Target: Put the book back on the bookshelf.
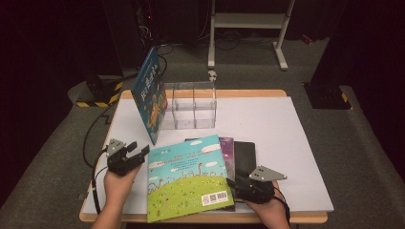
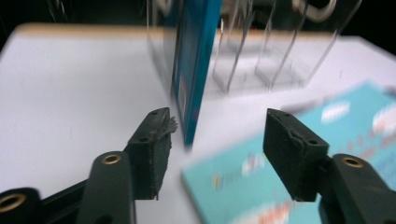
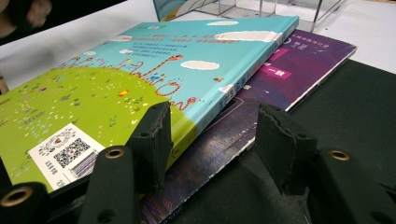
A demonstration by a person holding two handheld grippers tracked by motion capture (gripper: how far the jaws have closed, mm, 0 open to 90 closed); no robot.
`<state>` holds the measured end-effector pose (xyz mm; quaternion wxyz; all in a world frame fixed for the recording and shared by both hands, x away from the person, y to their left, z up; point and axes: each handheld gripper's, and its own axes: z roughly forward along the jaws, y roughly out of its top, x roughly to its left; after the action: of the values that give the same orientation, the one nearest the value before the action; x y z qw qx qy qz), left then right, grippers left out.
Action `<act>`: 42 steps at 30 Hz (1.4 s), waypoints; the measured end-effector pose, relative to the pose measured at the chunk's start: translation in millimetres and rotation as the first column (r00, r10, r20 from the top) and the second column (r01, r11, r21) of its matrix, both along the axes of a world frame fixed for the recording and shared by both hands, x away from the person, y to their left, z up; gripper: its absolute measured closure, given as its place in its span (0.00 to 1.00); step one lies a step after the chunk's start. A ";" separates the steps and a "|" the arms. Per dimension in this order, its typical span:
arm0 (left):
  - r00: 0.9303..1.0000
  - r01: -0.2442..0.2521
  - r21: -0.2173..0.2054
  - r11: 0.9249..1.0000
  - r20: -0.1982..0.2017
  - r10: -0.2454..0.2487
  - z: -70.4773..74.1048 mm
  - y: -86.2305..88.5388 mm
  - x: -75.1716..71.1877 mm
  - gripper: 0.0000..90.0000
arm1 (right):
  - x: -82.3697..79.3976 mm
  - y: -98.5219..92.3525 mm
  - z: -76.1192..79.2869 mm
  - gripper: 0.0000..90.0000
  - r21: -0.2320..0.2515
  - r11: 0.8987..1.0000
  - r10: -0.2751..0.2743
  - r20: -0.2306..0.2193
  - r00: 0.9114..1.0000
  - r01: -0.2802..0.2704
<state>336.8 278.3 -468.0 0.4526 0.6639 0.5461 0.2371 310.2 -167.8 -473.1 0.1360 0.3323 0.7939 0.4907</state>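
A green-and-turquoise picture book (image 1: 187, 179) lies atop a purple book (image 3: 280, 79) and a black book (image 1: 244, 155) near the table (image 1: 267, 119) front. A blue book (image 1: 149, 93) leans in the clear divider rack (image 1: 193, 105). The left gripper (image 1: 141, 153) and right gripper (image 1: 231, 182) flank the stack, both spread wide, empty.

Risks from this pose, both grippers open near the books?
1. The blue book stands tilted at the clear organizer; the left gripper sits close, so a nudge may topple it.
2. The green-and-blue book overhangs the table edge atop the purple book; the right gripper could slide the stack.
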 end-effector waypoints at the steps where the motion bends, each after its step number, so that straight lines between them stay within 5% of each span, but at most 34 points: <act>1: 0.998 0.020 -0.008 1.000 -0.056 -0.020 -10.3 1.6 -10.5 0.42 | 0.1 0.1 0.1 0.50 -0.002 1.000 0.000 0.001 1.000 0.000; 5: 0.989 0.060 -0.031 0.998 -0.133 -0.064 -22.9 -0.1 -25.5 0.37 | -0.1 0.4 0.2 0.49 -0.006 1.000 -0.002 0.005 1.000 0.002; 6: 0.980 0.096 -0.016 0.995 -0.175 -0.097 -27.6 -5.2 -32.9 0.35 | -0.2 0.4 0.2 0.49 -0.006 1.000 -0.003 0.005 1.000 0.003; 11: 0.963 0.150 -0.032 0.988 -0.224 -0.153 -34.0 -19.9 -40.7 0.32 | 0.3 0.9 -0.2 0.49 -0.005 1.000 -0.004 -0.001 1.000 0.004; 12: 0.960 0.166 -0.063 0.984 -0.219 -0.176 -35.7 -25.9 -42.3 0.32 | 0.3 1.4 -0.3 0.48 -0.003 1.000 -0.006 -0.004 1.000 0.006; 21: 0.972 0.114 -0.041 0.993 -0.200 -0.120 -35.4 -35.4 -47.4 0.32 | 2.3 -0.8 -0.6 0.47 0.013 1.000 -0.023 -0.009 1.000 0.023; 26: 0.973 0.112 -0.045 0.993 -0.199 -0.118 -35.5 -38.2 -47.6 0.32 | 4.4 -3.3 0.1 0.47 0.013 0.999 -0.041 -0.009 0.999 0.041; 34: 0.967 0.151 -0.061 0.987 -0.198 -0.161 -35.1 -54.9 -47.0 0.33 | 6.4 -7.2 2.0 0.47 0.016 0.998 -0.061 0.001 0.998 0.061; 42: 0.956 0.223 -0.058 0.973 -0.184 -0.230 -33.0 -81.8 -36.6 0.34 | 13.0 -27.7 6.2 0.46 0.045 0.990 -0.136 0.015 0.991 0.135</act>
<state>300.2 196.5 -501.0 0.4348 0.7332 0.5113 0.1094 323.2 -195.5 -466.9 0.1687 0.3841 0.7572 0.5007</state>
